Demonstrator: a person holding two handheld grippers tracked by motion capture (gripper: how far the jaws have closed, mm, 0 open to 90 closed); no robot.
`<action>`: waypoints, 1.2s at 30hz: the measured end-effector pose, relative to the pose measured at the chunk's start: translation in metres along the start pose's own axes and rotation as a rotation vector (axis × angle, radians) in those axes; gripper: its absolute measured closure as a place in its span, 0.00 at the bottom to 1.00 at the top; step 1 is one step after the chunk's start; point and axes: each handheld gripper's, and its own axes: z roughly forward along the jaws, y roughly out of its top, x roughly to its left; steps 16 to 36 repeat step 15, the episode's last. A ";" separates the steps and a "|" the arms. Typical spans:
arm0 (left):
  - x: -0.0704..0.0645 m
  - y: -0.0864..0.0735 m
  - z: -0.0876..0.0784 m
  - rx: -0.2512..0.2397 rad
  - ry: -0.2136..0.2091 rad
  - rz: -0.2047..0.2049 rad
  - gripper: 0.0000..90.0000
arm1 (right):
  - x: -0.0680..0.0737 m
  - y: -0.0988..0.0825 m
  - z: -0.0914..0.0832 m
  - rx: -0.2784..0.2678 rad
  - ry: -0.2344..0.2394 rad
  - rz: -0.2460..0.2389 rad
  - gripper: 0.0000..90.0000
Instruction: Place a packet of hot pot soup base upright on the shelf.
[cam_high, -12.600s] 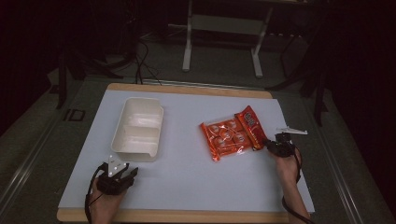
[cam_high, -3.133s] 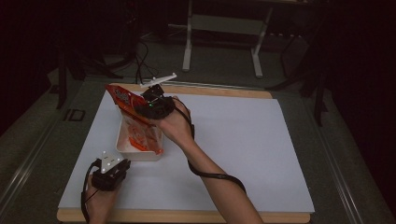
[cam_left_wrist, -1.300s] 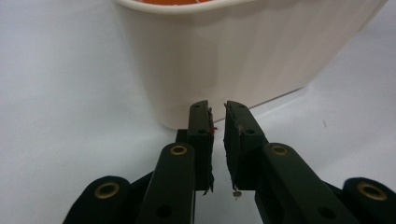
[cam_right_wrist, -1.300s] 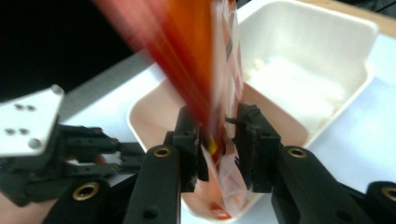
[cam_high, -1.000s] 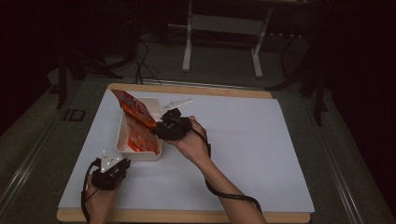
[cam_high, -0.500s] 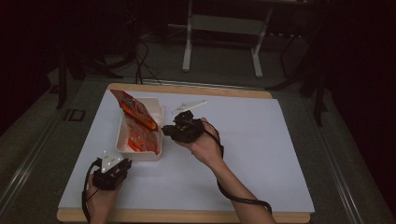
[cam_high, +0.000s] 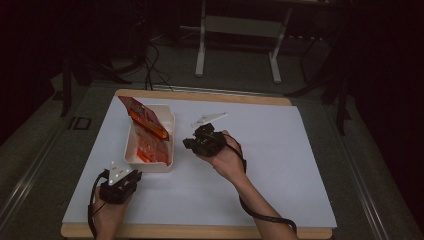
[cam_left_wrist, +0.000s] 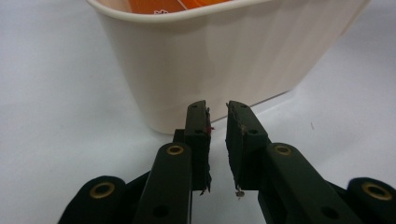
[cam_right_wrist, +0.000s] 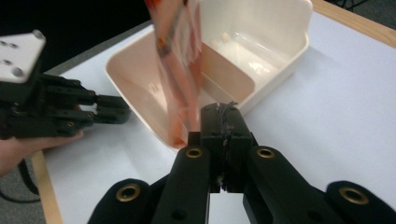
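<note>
Two grippers work over the white desk (cam_high: 280, 165). The right gripper (cam_high: 192, 143), near the middle of the high view, is clenched with nothing between its jaws; its own view shows the pads pressed together just short of the cream bin (cam_right_wrist: 280, 51), so it has let go of the packet. Its jaws have just been closing. The orange snack packet (cam_high: 150, 131) stands tilted inside the bin (cam_high: 129, 147), its top leaning over the far left rim toward the upper left of the frame. The left gripper (cam_high: 126, 184), at the lower left, sits just beside the bin's near end; its jaws stand slightly parted, have just been opening a little, and grasp nothing, their tips close to the bin's wall (cam_left_wrist: 224, 65).
</note>
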 end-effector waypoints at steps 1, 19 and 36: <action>0.000 0.000 0.000 -0.001 -0.002 0.001 0.87 | -0.001 -0.002 0.000 0.001 -0.002 0.002 1.00; -0.013 0.002 0.004 0.014 -0.046 0.047 0.85 | -0.042 -0.043 -0.011 0.013 -0.059 0.085 0.93; -0.013 0.002 0.004 0.014 -0.046 0.047 0.85 | -0.042 -0.043 -0.011 0.013 -0.059 0.085 0.93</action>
